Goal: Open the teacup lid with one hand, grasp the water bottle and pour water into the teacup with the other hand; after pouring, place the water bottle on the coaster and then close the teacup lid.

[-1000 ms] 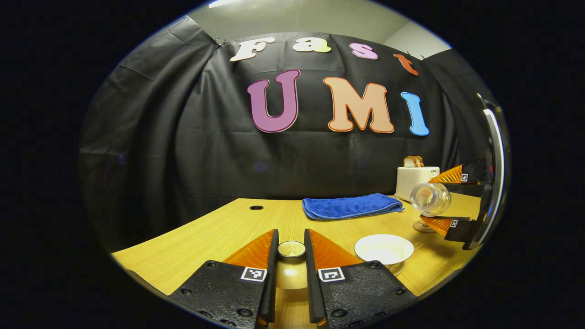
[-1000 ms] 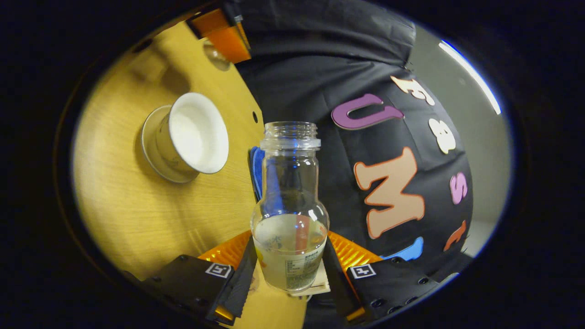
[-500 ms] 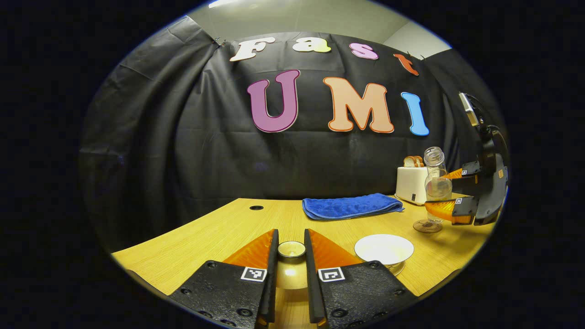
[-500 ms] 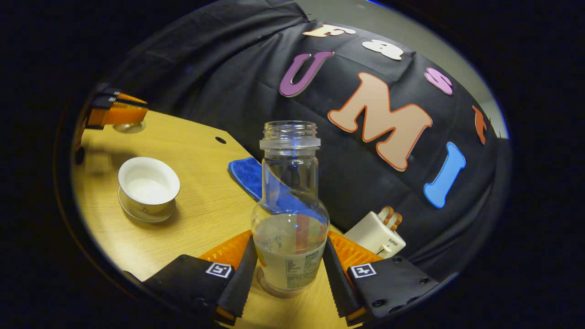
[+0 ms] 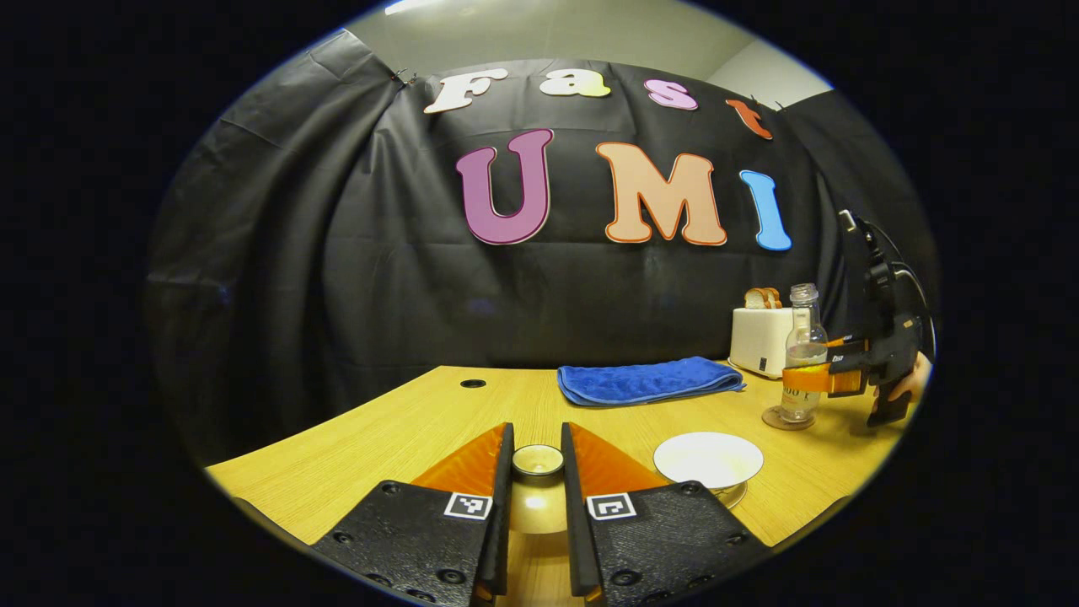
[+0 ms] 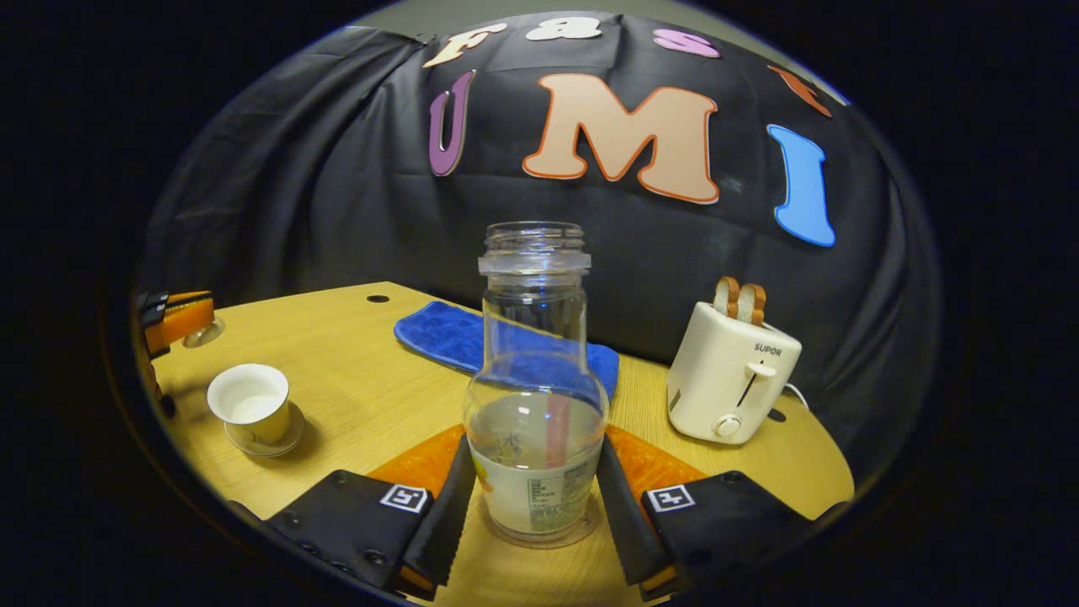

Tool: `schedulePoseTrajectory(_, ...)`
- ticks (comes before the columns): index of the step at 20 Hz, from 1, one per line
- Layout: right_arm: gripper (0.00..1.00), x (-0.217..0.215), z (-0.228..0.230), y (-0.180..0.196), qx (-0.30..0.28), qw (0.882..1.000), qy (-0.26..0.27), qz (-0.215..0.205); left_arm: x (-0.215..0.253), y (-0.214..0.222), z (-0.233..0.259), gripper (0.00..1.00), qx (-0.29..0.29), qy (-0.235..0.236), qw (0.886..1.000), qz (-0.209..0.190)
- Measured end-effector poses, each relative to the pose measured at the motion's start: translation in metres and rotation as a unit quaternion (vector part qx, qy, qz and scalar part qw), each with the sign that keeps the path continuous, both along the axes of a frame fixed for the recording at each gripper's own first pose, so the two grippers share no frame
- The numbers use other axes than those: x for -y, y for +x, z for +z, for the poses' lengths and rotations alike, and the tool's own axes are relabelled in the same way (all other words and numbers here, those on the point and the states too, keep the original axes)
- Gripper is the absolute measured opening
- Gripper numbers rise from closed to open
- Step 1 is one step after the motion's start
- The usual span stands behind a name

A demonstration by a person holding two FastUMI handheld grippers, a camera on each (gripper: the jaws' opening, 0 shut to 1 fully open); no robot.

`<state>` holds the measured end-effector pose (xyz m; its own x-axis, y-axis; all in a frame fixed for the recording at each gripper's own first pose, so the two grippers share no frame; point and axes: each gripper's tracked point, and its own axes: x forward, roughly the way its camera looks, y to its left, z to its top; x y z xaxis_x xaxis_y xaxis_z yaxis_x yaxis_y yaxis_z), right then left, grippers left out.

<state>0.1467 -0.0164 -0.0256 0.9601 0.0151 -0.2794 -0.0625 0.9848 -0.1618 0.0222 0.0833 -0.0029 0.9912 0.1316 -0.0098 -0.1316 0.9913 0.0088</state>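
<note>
Water bottle [image 6: 535, 396] now back upright on the coaster [image 5: 787, 417], pinched in the right gripper [image 6: 533, 497]; pouring done, leaving the teacup lid [image 5: 538, 460], gripped in the left gripper [image 5: 536, 472], for the open teacup [image 6: 249, 403].

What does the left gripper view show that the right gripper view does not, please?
Left gripper view: a hand holding the right gripper, and the lid close up between the left gripper's fingers. Right gripper view: the toaster's lever and dial, and the water level in the bottle. Both: teacup, blue towel, toaster, and the bottle standing on the coaster.
</note>
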Motion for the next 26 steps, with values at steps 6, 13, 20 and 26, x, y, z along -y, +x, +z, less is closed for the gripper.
schedulePoseTrajectory(6,0.8,0.009,-0.004,0.006,0.002,0.998,0.054,-0.012,0.0,-0.001,0.0,0.26,0.0,0.0,1.0,0.0)
schedulePoseTrajectory(13,0.83,0.009,0.002,0.004,0.018,0.997,0.078,-0.005,0.0,0.0,0.002,0.26,0.0,0.0,1.0,0.0)
schedulePoseTrajectory(20,0.85,0.016,0.003,-0.01,0.026,0.995,0.098,-0.008,0.0,0.0,0.001,0.26,0.0,0.0,1.0,0.0)
schedulePoseTrajectory(26,0.87,0.014,0.006,-0.033,0.04,0.994,0.103,-0.005,0.0,0.0,0.0,0.27,0.001,0.0,1.0,0.0)
